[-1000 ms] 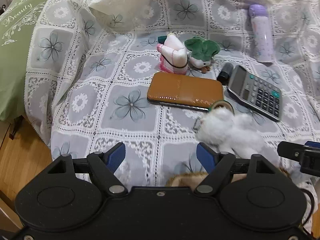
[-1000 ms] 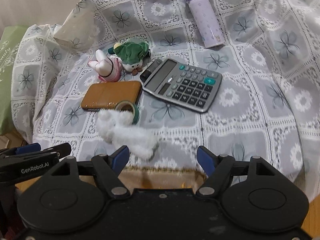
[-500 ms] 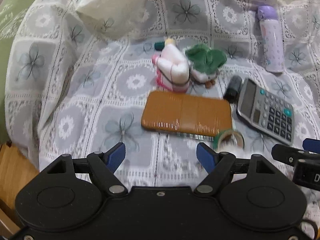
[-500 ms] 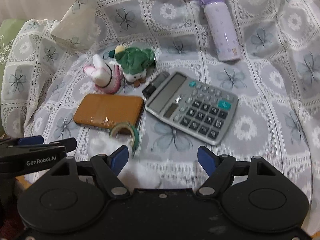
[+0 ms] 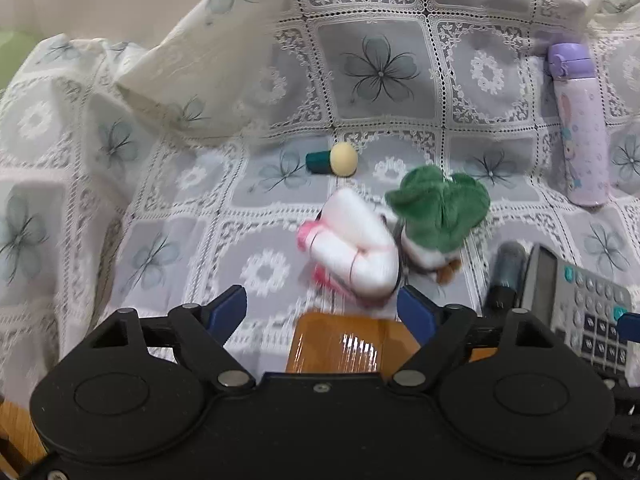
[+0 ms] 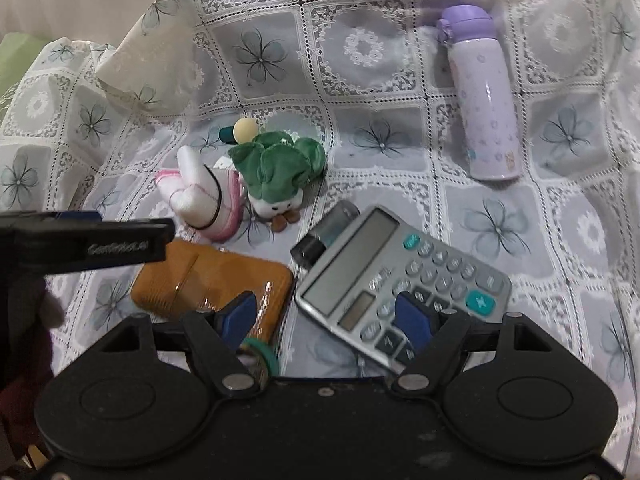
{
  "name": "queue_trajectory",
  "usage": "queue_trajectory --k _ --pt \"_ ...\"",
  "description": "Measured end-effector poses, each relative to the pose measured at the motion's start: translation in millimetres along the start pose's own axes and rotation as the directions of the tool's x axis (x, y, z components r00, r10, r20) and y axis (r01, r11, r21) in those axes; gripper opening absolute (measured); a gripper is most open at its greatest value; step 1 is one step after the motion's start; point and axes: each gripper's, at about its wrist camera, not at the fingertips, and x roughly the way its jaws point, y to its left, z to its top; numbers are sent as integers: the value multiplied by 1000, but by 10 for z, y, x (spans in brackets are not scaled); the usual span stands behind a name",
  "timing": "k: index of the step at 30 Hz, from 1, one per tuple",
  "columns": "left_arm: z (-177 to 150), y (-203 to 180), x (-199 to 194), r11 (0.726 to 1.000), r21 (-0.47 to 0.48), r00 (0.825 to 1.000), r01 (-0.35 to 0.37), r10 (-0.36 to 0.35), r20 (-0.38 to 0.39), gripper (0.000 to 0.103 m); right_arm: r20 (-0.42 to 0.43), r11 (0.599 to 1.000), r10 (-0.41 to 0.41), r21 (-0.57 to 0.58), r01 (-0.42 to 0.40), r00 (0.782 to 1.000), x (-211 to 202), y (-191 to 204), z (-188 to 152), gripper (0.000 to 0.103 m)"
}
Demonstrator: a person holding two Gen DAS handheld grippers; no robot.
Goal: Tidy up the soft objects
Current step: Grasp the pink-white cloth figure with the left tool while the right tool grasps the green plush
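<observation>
Grey floral lace-covered table (image 5: 380,92): white-and-pink plush rabbit (image 5: 356,252) lying beside green-leafed plush radish (image 5: 438,208), just ahead of left gripper (image 5: 324,312), fingers just widened and empty; right gripper (image 6: 328,316) half-open, empty, over grey calculator (image 6: 404,280); advise straddling rabbit's body squarely before closing.

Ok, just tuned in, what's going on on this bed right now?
Nothing is held yet. Both claws are open and empty above the lace-covered bed. The left claw, whose jaws have just been opening, points toward the white and pink plush, which lies touching the green plush. The right claw sits over the orange case and the calculator. The purple bottle lies off at the back.
</observation>
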Motion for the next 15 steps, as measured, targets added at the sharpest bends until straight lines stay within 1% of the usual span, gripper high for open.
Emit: queue_trajectory --k 2,4,7,11,13,15 --pt "58 -27 75 1000 -1 1000 10 -10 6 80 6 1000 1 -6 -1 1000 73 18 67 76" --pt "117 -60 151 1000 -3 1000 2 -2 24 80 13 1000 -2 -15 2 1000 132 38 127 76" --pt "164 -54 264 1000 -10 1000 -11 11 20 81 19 1000 -2 -24 3 1000 233 62 210 76" --pt "157 115 298 998 -65 1000 -12 13 12 84 29 999 -7 -35 8 1000 327 92 292 76" --pt "155 223 276 996 -91 1000 -21 22 17 89 30 999 0 -36 1 1000 357 101 325 76" --pt "163 325 260 993 -112 999 -33 35 19 89 31 999 8 -35 -7 999 393 119 364 76"
